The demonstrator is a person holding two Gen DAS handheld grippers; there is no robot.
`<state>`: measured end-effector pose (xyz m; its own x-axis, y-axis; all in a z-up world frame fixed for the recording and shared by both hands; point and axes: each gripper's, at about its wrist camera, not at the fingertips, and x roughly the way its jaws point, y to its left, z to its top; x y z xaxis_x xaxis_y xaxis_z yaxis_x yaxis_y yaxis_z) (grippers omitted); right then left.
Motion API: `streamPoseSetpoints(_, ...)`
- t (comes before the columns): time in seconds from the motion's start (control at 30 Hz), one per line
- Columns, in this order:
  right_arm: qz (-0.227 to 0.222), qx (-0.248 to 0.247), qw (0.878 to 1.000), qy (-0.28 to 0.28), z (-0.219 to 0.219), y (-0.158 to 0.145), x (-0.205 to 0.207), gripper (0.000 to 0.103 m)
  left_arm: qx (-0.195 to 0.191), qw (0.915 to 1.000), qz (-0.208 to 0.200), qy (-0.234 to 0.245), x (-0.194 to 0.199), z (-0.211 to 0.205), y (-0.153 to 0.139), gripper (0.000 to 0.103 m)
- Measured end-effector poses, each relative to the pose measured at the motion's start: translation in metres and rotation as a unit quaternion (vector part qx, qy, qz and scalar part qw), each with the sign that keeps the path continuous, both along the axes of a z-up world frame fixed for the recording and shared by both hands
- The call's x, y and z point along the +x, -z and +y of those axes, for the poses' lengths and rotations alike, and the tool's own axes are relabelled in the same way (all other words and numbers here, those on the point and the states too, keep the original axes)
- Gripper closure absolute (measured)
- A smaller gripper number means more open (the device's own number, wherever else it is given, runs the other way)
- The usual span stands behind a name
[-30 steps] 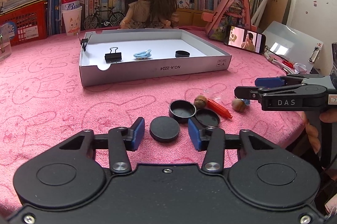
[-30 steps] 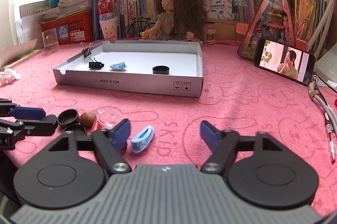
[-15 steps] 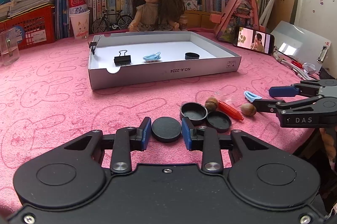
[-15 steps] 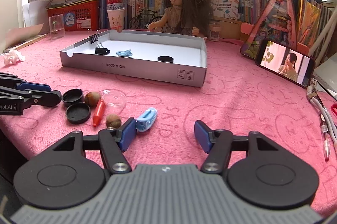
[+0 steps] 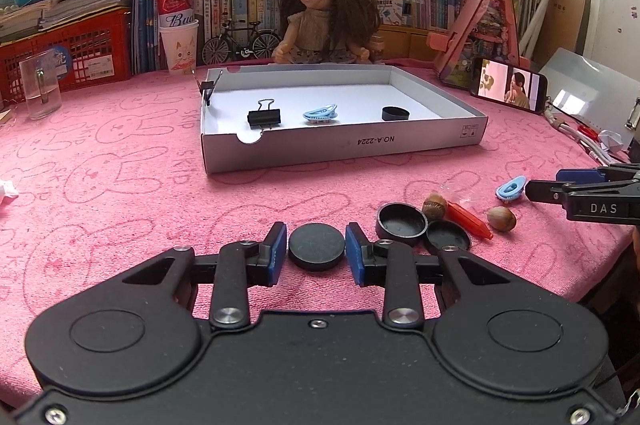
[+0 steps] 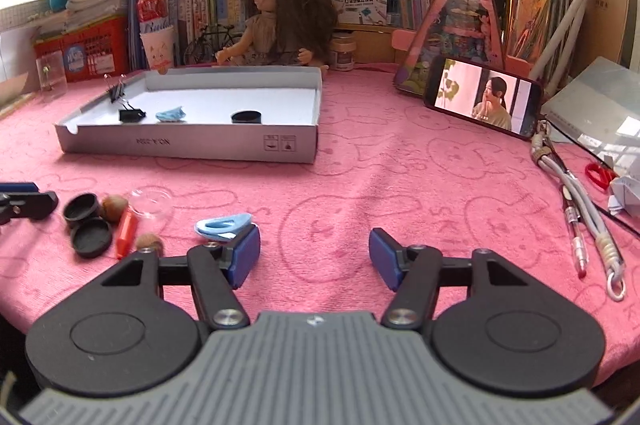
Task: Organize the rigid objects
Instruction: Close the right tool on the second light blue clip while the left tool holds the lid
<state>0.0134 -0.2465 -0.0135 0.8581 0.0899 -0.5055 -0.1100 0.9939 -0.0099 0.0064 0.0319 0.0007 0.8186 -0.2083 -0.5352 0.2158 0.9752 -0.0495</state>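
My left gripper (image 5: 316,252) has its blue pads closed against a flat black round cap (image 5: 317,246) on the pink cloth. Two more black caps (image 5: 402,221), two nuts (image 5: 501,218), a red piece (image 5: 468,219) and a blue clip (image 5: 511,188) lie to its right. My right gripper (image 6: 314,257) is open and empty, with the blue clip (image 6: 224,225) just off its left pad. The white box (image 5: 340,145) holds a black binder clip (image 5: 264,117), a blue clip (image 5: 320,113) and a black ring (image 5: 395,113).
A doll (image 5: 326,17), books, a red crate (image 5: 64,53) and a cup (image 5: 180,45) stand behind the box. A phone (image 6: 480,97) leans at the right, with cables and a pen (image 6: 576,241) near the right edge. A clear glass (image 5: 40,89) stands at the left.
My left gripper has closed its pads in onto the flat black cap. My right gripper has shifted right and stays open beside the blue clip.
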Motion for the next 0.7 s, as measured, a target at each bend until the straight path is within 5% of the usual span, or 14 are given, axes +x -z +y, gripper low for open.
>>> streamPoseSetpoints(0.57, -0.028, -0.011, 0.999, -0.023, 0.037, 0.002, 0.000, 0.032, 0.037, 0.9991, -0.020, -0.007, -0.007, -0.014, 0.007, 0.067)
streamPoseSetpoints(0.7, -0.025, -0.011, 0.999, -0.031, 0.039, 0.003, 0.000, 0.053, 0.032, 0.9993, -0.018, -0.011, -0.008, -0.014, 0.009, 0.073)
